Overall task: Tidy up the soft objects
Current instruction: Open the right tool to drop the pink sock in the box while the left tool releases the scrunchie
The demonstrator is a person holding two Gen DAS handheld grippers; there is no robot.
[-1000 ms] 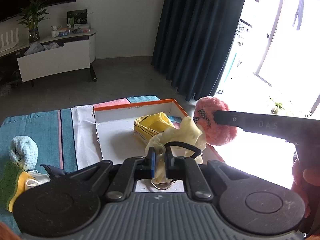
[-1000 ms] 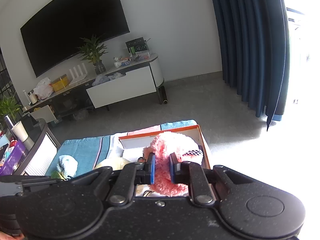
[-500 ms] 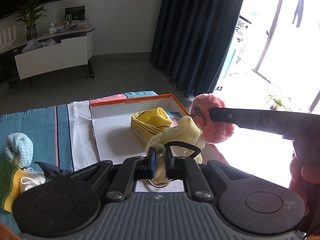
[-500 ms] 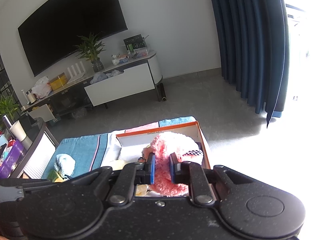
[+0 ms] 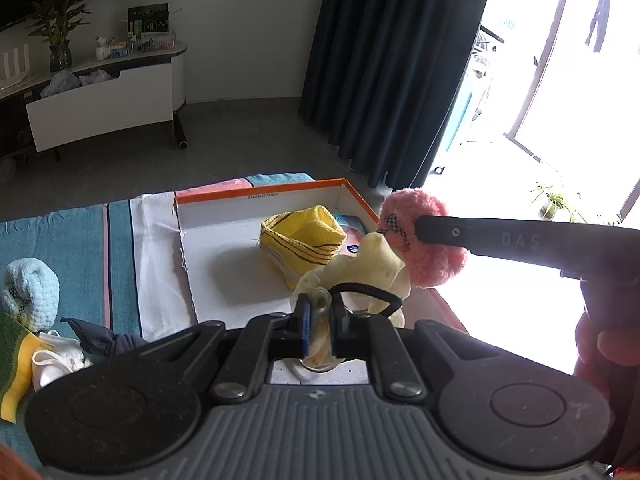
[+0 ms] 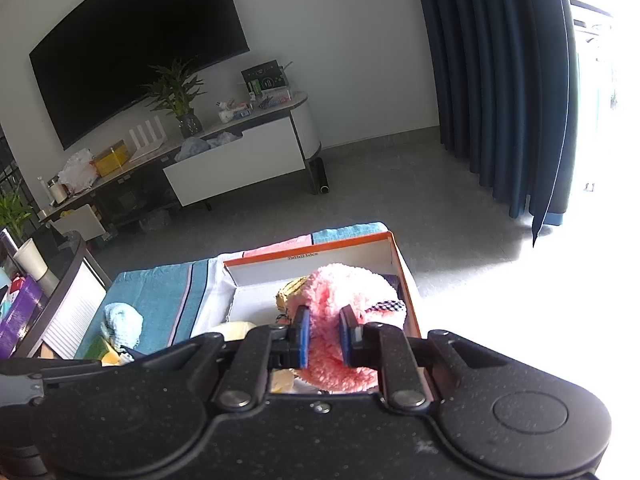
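My left gripper (image 5: 320, 320) is shut on a pale yellow soft cloth (image 5: 368, 268) with a black loop, held above the near part of an orange-rimmed white box (image 5: 224, 252). My right gripper (image 6: 324, 336) is shut on a fluffy pink soft toy (image 6: 348, 300) with a checkered ribbon, held above the box's right side (image 6: 404, 276); the toy also shows in the left wrist view (image 5: 436, 260). A folded yellow striped cloth (image 5: 304, 240) lies inside the box.
The box stands on a teal striped cloth (image 5: 60, 240) over the table. To the left lie a light blue fluffy toy (image 5: 30, 292), a dark cloth (image 5: 104, 340), a white item (image 5: 56, 360) and a green-yellow cloth (image 5: 12, 364). A TV cabinet (image 6: 240, 160) stands behind.
Both grippers, still holding their soft items, have shifted slightly forward over the box. The grips have not changed.
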